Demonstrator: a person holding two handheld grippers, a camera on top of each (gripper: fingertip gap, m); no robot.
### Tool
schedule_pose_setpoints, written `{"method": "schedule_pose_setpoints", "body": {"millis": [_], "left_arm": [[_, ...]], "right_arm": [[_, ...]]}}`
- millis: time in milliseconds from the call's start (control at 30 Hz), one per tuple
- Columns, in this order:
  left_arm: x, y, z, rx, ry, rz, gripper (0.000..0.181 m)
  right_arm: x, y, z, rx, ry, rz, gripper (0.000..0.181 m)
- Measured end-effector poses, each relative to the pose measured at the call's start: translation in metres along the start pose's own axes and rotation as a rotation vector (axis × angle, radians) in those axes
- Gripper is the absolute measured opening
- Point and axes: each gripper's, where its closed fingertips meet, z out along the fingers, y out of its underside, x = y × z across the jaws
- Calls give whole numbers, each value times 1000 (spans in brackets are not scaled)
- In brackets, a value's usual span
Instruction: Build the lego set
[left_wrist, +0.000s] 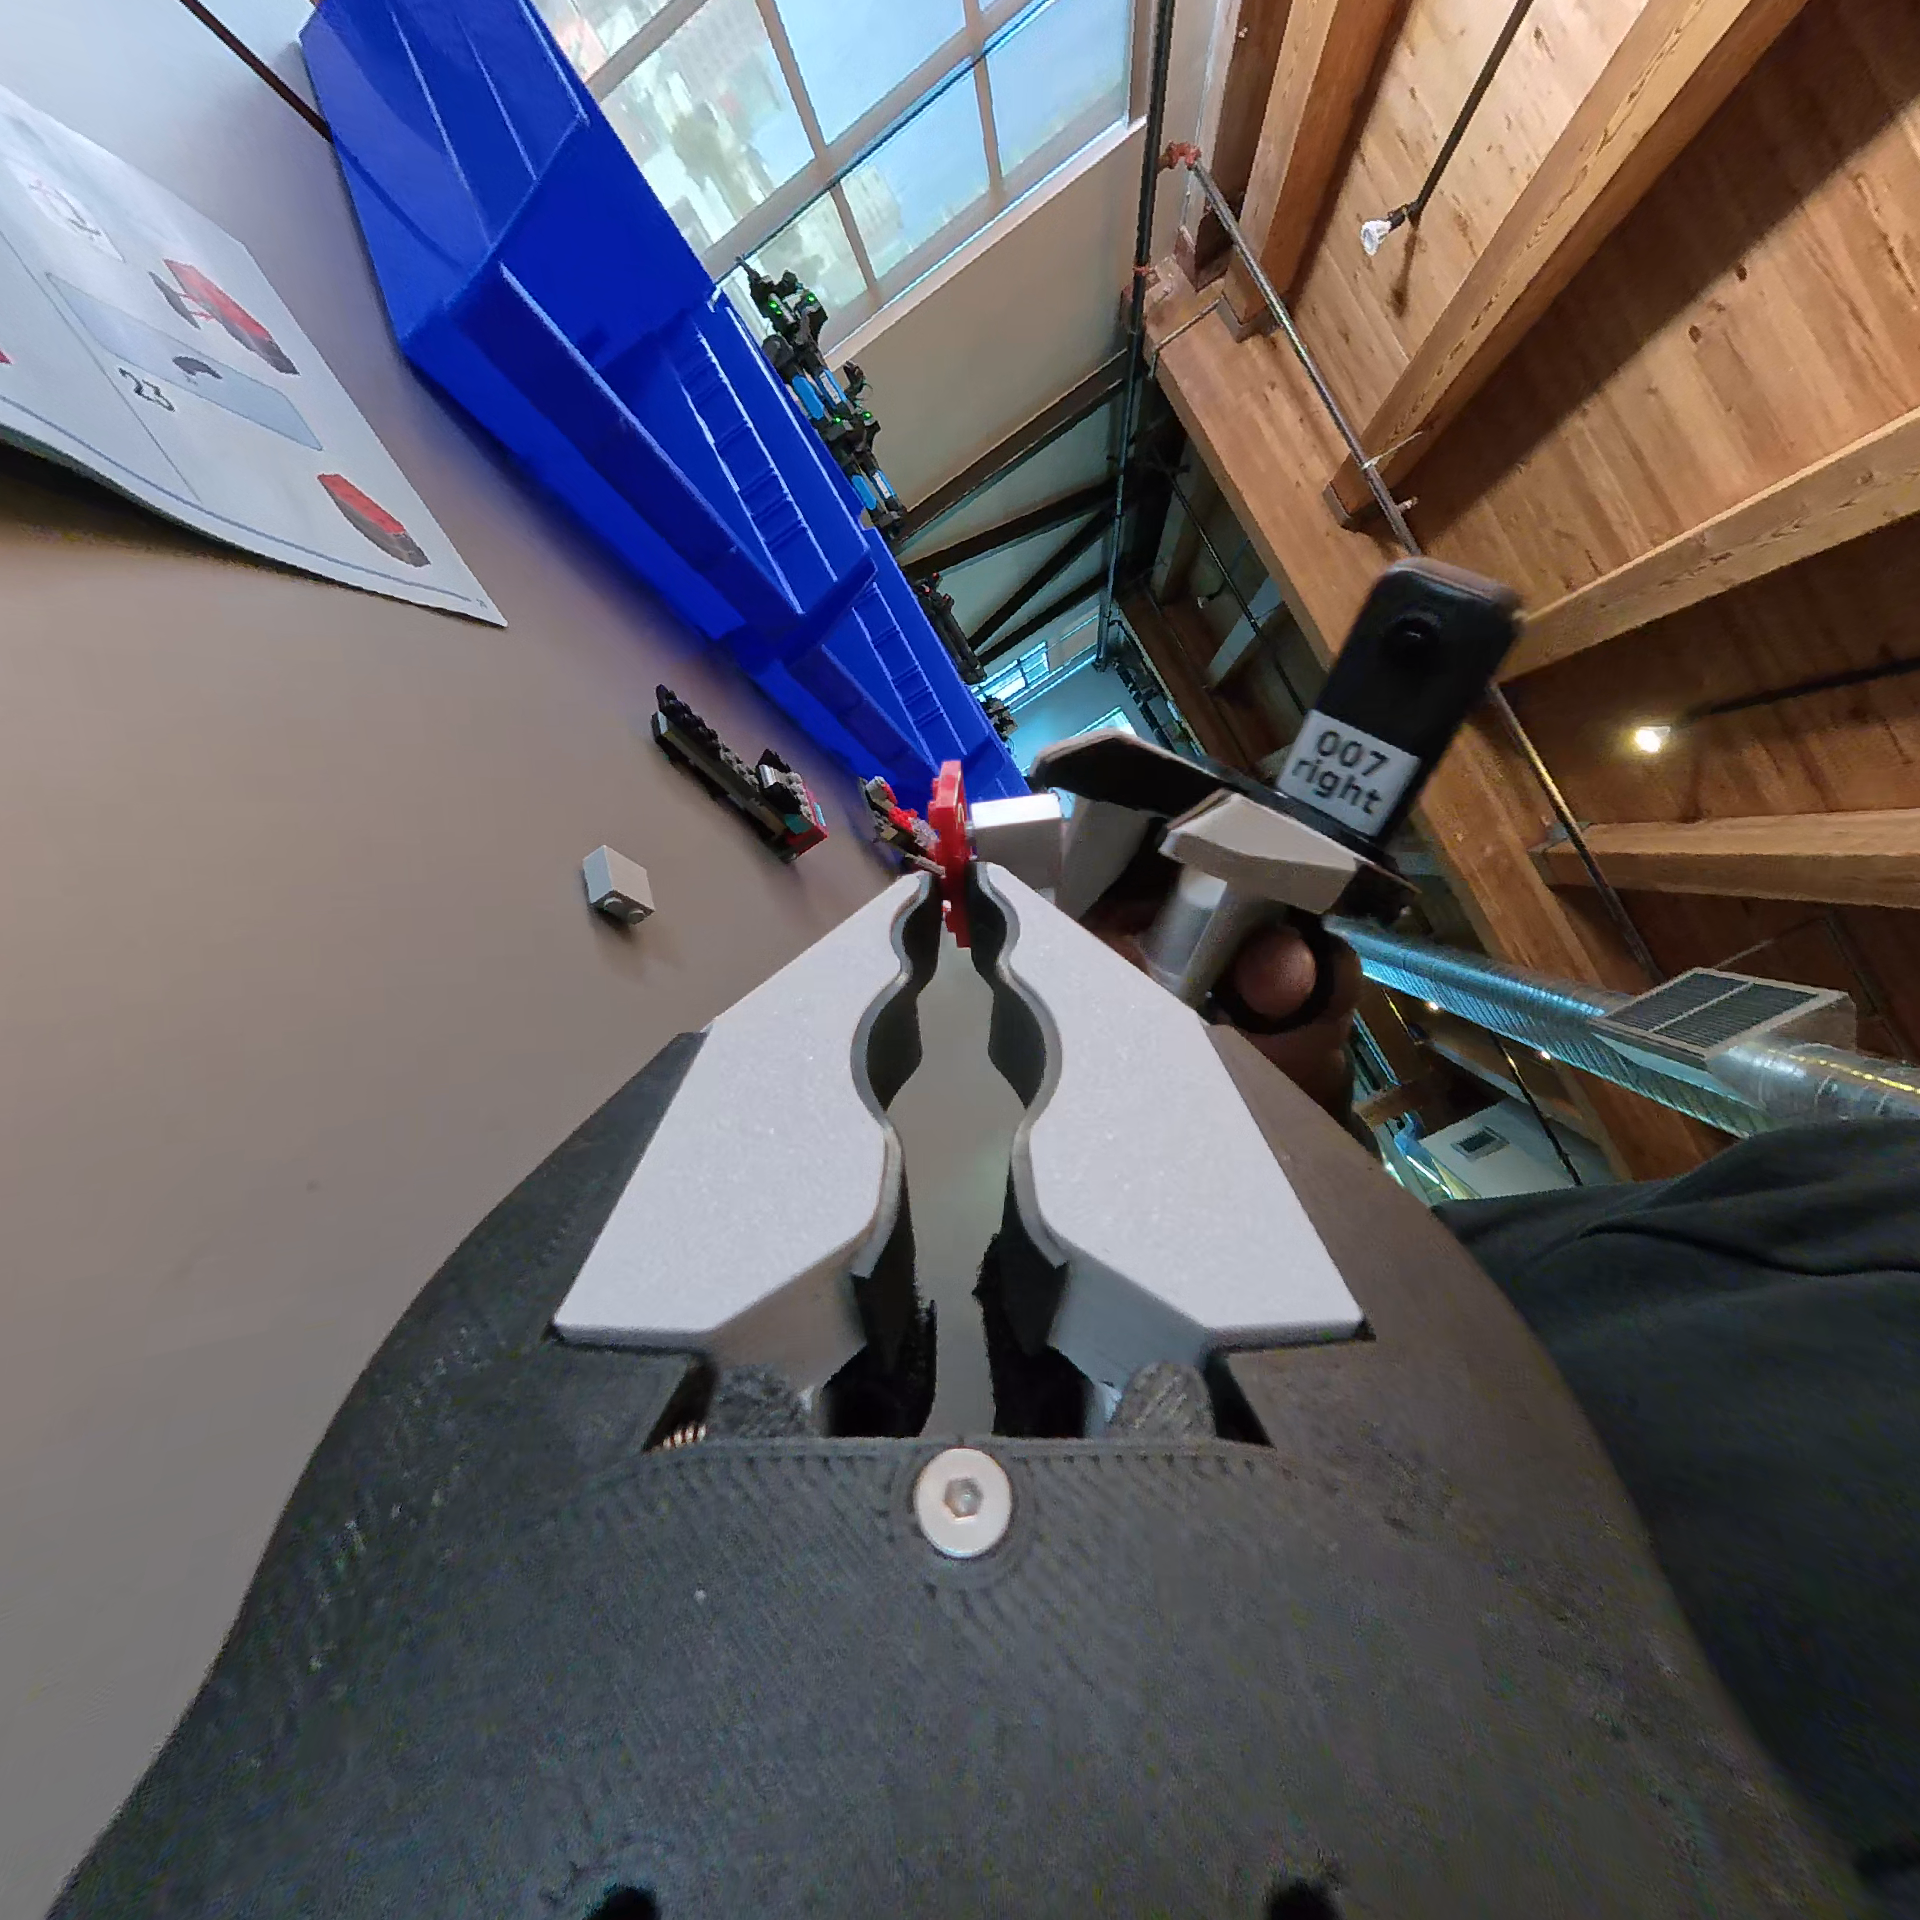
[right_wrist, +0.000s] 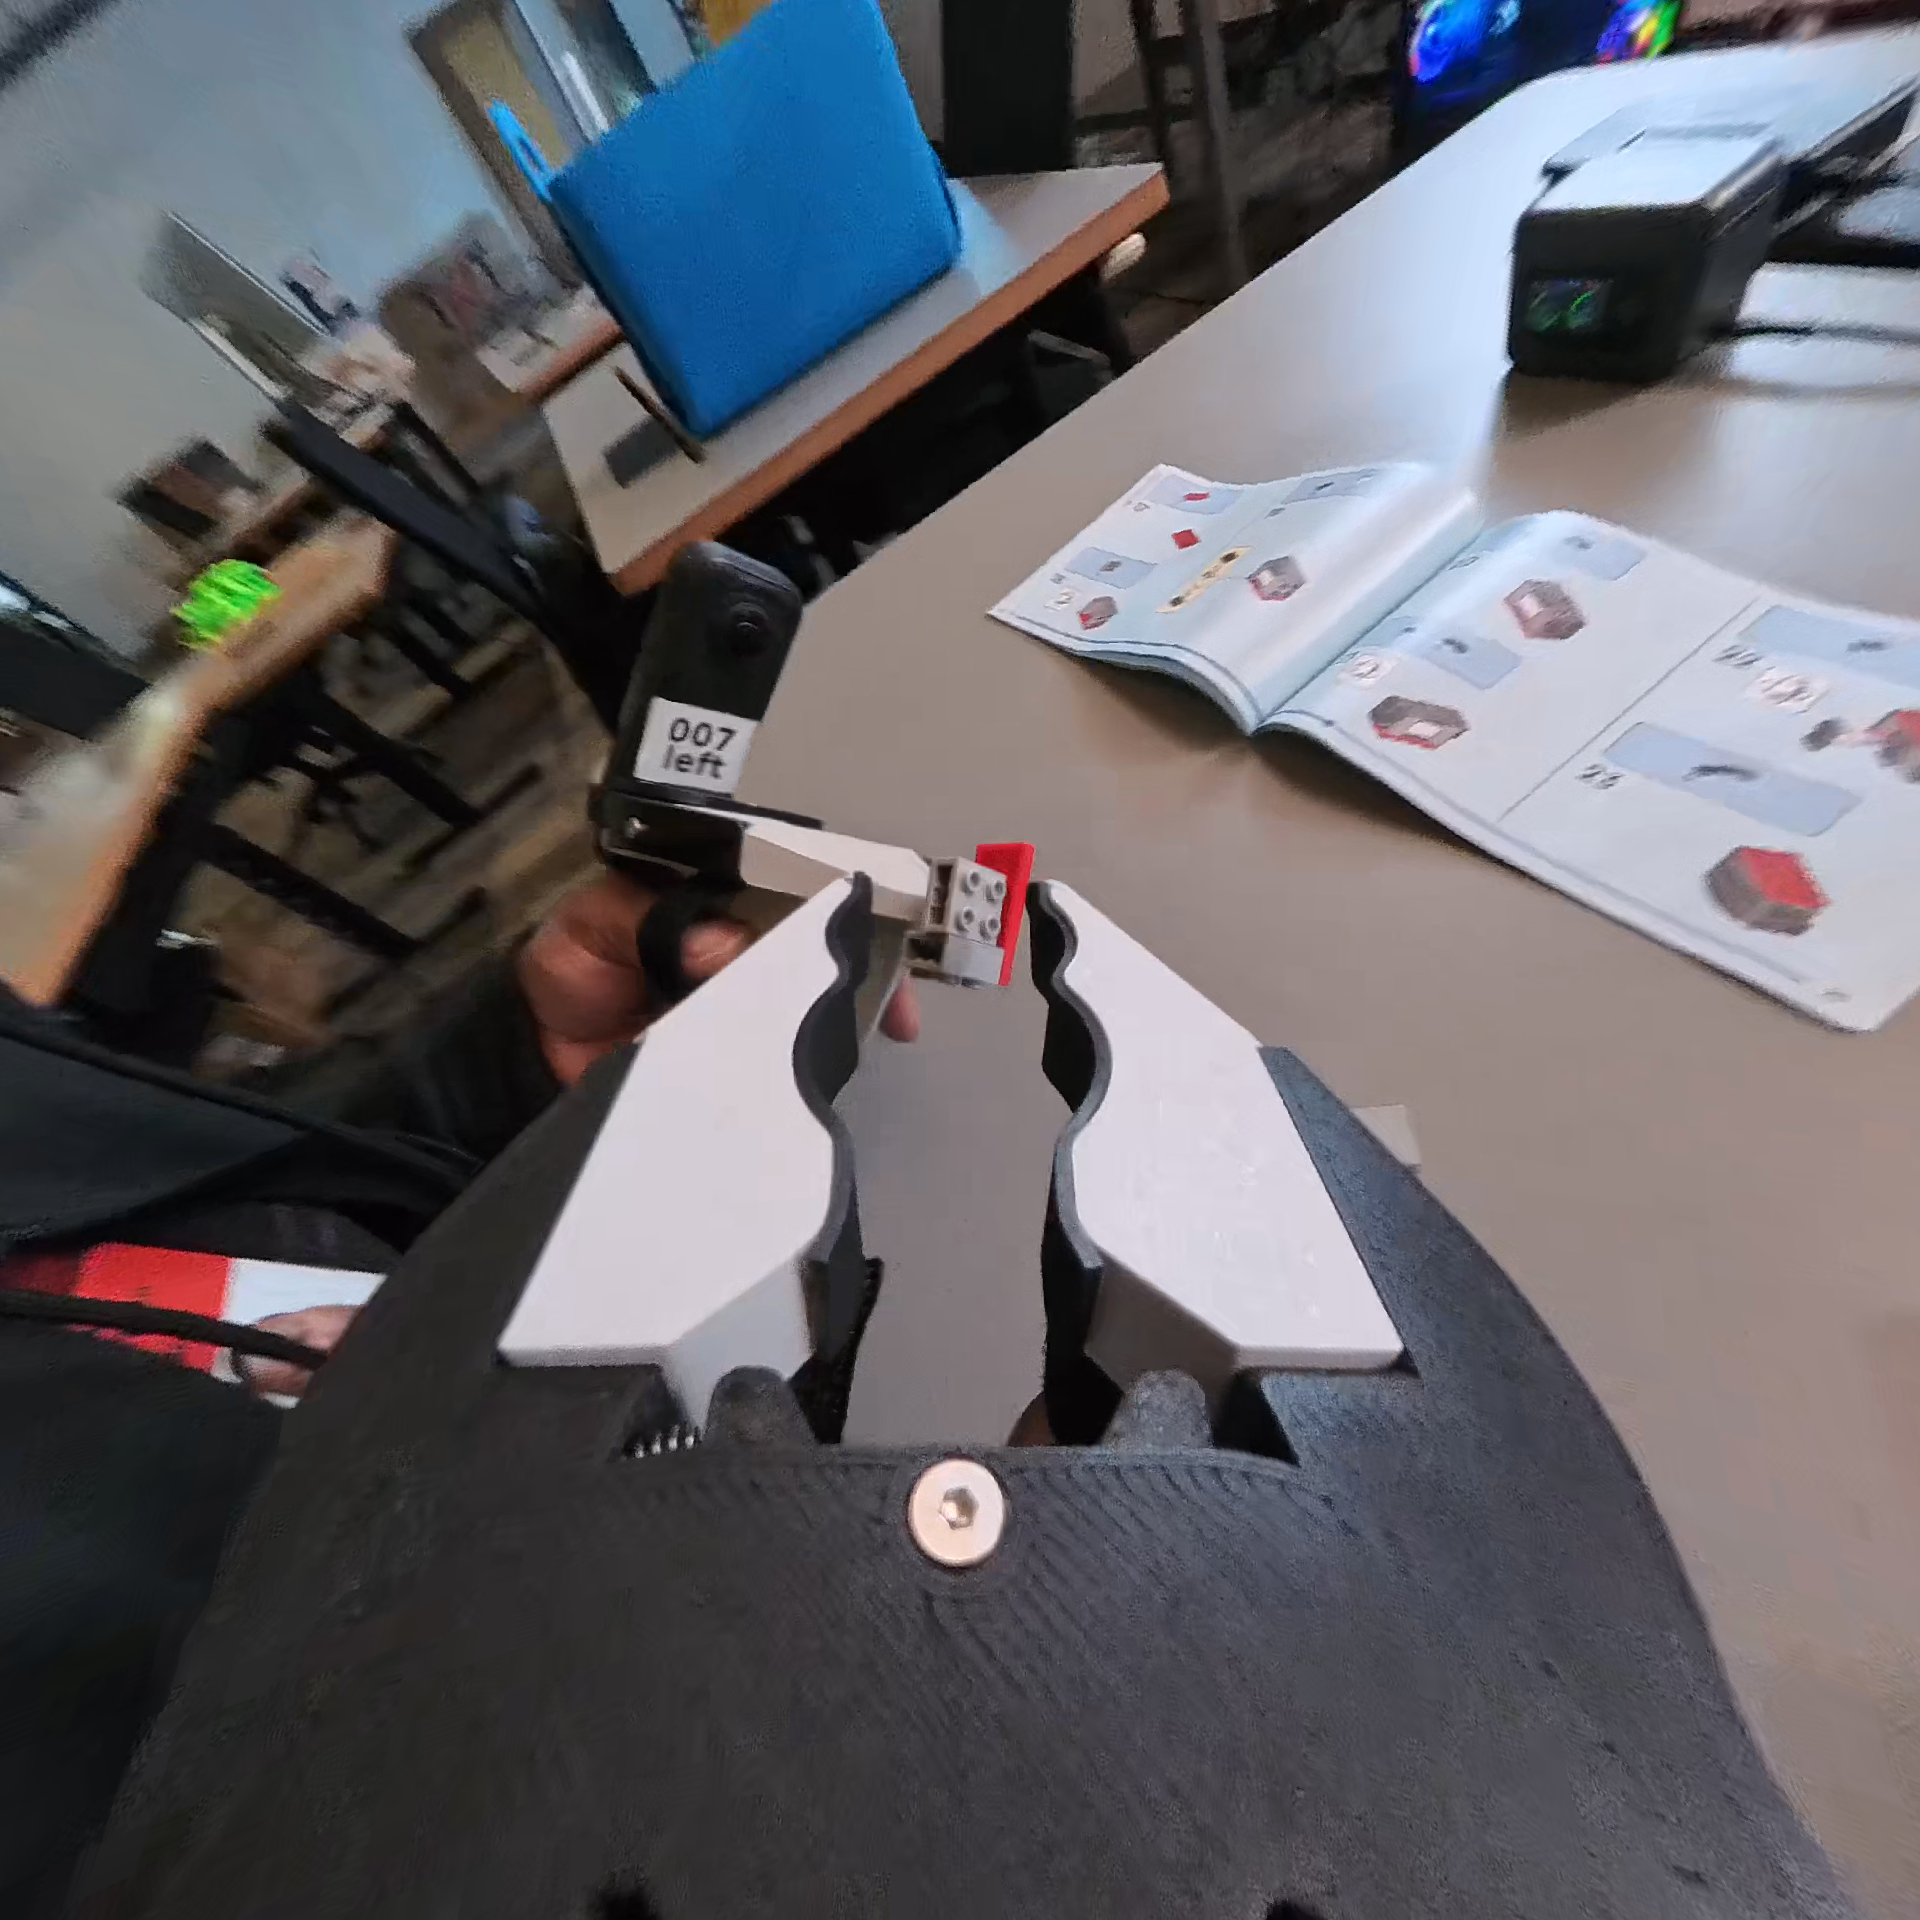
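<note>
My left gripper (left_wrist: 948, 885) is shut on a small lego piece, a thin red plate (left_wrist: 950, 831) joined to a grey studded brick (right_wrist: 971, 914), and holds it in the air above the brown table (left_wrist: 312, 935). In the right wrist view the left gripper (right_wrist: 883, 883) comes in from the left with this piece. My right gripper (right_wrist: 945, 899) is open, its fingertips on either side of the piece and its right pad close to the red plate (right_wrist: 1006, 883). The right gripper also shows in the left wrist view (left_wrist: 1101, 831), just beyond the red plate.
On the table lie a loose grey brick (left_wrist: 618, 883), a long black lego build (left_wrist: 727, 769) and a small red and grey build (left_wrist: 896, 821). Blue bins (left_wrist: 623, 364) line the far edge. An open instruction booklet (right_wrist: 1507, 675) and a black device (right_wrist: 1631, 270) lie to the right. Less than 4 cm separates the two grippers' tips. The long black lego build (left_wrist: 727, 769) is about 20 centimeters from both grippers' fingertips.
</note>
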Motion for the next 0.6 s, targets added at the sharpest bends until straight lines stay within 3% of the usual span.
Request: {"method": "schedule_pose_setpoints", "body": {"millis": [233,600], "left_arm": [[8,4,1,-33,38,31,5],[15,10,3,-66,77,67,5]], "right_arm": [[-2,6,4,-13,-132,169,41],[-9,10,8,-46,-207,185,40]]}}
